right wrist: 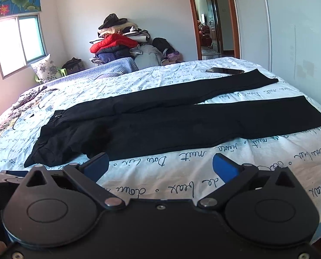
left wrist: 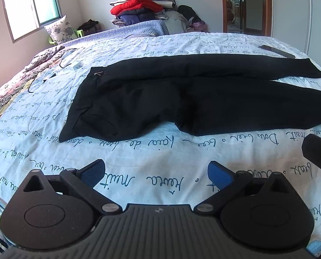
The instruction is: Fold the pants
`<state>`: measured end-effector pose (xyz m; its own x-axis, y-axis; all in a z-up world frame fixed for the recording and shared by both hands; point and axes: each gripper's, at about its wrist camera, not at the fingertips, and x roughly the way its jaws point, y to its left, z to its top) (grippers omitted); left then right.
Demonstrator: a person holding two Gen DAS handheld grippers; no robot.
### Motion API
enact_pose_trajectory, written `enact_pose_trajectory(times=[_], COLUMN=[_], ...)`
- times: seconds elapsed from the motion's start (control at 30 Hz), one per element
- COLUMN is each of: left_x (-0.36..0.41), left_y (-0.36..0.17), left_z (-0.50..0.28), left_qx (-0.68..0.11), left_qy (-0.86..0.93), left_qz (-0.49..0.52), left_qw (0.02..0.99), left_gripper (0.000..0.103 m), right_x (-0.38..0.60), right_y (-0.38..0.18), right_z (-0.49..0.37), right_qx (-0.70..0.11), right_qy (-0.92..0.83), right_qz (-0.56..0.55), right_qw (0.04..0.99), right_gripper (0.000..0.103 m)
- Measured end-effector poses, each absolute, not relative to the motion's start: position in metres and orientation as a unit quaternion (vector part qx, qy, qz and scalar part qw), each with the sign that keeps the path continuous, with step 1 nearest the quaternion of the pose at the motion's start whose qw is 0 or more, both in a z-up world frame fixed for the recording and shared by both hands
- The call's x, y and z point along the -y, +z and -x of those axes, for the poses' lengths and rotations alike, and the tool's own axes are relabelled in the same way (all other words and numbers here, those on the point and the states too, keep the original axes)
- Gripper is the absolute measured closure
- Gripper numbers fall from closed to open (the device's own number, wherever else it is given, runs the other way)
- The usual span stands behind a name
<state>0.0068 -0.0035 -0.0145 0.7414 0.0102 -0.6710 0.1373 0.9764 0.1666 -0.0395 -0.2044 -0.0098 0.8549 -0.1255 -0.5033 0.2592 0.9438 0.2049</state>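
Observation:
Black pants lie spread flat on the bed, waistband at the left, both legs running out to the right and parted into a narrow V. The right wrist view shows the same pants with both leg ends in sight. My left gripper hovers open over the sheet, short of the near edge of the pants, nothing between its blue pads. My right gripper is open too, just in front of the near leg, holding nothing. A black part of the right gripper shows at the right edge of the left wrist view.
The bed has a white sheet with blue handwriting print. A dark phone lies beyond the far leg. A pile of clothes with a red jacket stands behind the bed. Cables and small items lie at the left.

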Motion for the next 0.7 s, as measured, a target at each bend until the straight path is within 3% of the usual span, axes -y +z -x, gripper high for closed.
enact_pose_trajectory(times=[0.7], left_x=[-0.0007], left_y=[-0.0166], left_z=[-0.0078], left_qx=[-0.362], left_qy=[-0.027], left_qz=[-0.098], left_qw=[0.927], left_gripper=[0.001], right_x=[0.2014], right_y=[-0.0143], right_z=[0.0376], right_qx=[-0.255], right_qy=[-0.089], right_qz=[-0.134], right_qw=[0.953], right_gripper=[0.000])
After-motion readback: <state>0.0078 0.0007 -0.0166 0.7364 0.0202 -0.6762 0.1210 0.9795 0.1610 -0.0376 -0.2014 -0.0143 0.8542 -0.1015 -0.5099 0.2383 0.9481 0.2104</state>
